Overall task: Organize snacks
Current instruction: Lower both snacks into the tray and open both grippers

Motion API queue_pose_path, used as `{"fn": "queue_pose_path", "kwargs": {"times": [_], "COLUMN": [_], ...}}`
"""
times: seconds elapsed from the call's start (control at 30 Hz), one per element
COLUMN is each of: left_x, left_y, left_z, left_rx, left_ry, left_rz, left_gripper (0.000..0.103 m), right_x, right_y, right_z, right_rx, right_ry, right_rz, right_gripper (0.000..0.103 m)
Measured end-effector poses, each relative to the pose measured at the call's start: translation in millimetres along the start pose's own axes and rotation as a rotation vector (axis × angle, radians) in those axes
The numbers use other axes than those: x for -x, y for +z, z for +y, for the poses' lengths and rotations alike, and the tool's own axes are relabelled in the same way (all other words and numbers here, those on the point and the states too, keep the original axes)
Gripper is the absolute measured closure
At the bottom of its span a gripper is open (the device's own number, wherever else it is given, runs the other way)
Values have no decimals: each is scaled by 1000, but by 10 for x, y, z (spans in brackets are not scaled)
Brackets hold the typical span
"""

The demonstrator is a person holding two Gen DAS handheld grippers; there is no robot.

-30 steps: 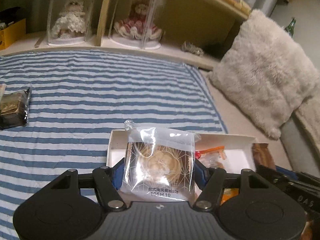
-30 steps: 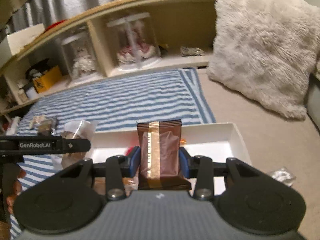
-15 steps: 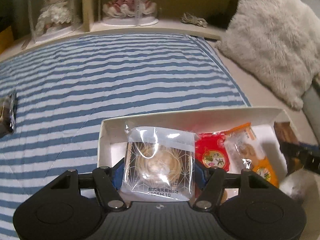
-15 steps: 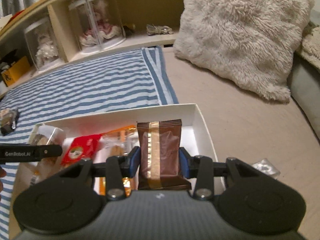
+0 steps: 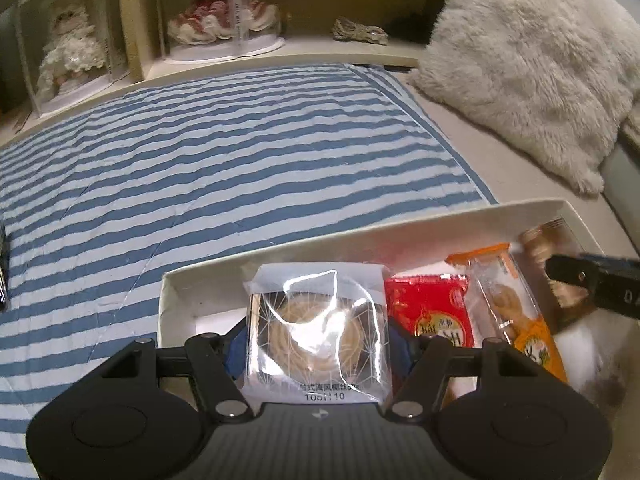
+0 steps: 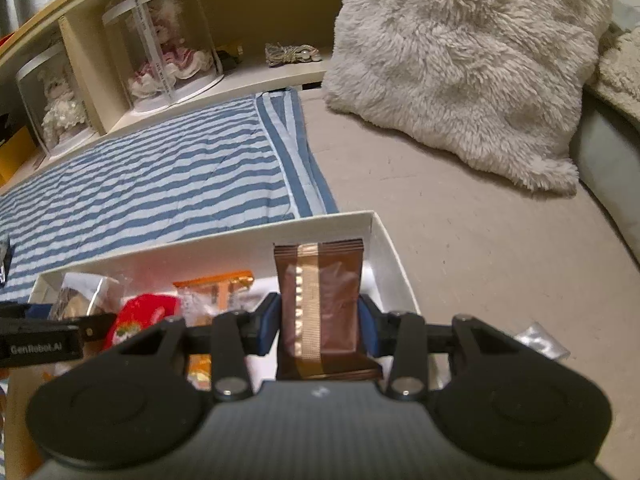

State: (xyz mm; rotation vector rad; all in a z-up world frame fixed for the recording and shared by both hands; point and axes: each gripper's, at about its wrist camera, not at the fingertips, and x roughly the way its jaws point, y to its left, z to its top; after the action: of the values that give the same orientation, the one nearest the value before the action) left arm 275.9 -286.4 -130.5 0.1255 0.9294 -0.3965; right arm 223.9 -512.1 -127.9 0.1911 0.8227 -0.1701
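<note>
My left gripper (image 5: 318, 338) is shut on a clear-wrapped round pastry (image 5: 316, 332) and holds it over the left end of the white box (image 5: 280, 254). My right gripper (image 6: 319, 322) is shut on a brown snack packet (image 6: 320, 304) over the right end of the same box (image 6: 384, 236). A red packet (image 5: 434, 312) and an orange packet (image 5: 508, 304) lie in the box between them. The right gripper shows at the right edge of the left wrist view (image 5: 592, 280); the left gripper shows at the left of the right wrist view (image 6: 44, 340).
The box sits on a blue-striped blanket (image 5: 200, 168) on a beige bed. A fluffy white cushion (image 6: 472, 60) leans behind at the right. A shelf holds two cased dolls (image 5: 224, 20). A small silver wrapper (image 6: 540, 340) lies right of the box. A dark packet (image 5: 2, 272) lies far left.
Both grippers have moved forward and down over the box with their snacks still held. The box and the packets in it now fill more of both views.
</note>
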Motion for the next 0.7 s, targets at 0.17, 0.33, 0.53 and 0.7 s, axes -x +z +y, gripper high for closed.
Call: {"fn": "queue_pose_path", "kwargs": {"times": [0.17, 0.33, 0.53, 0.7], "left_x": [85, 214, 333, 440], "left_y": [-16, 13, -4, -45], "left_z": [50, 92, 94, 105], "left_rx": [13, 20, 13, 42], "left_ry": [4, 3, 0, -21], "left_rz": [3, -15, -11, -7], "left_gripper": [29, 24, 19, 13], "right_x": [-15, 59, 170, 304], "right_y": [6, 21, -42, -74], "right_z": [28, 15, 51, 87], "right_rx": [19, 5, 10, 12], "right_ry": [-8, 17, 24, 25], "right_rz": [-6, -10, 0, -13], "right_gripper": [41, 41, 40, 37]}}
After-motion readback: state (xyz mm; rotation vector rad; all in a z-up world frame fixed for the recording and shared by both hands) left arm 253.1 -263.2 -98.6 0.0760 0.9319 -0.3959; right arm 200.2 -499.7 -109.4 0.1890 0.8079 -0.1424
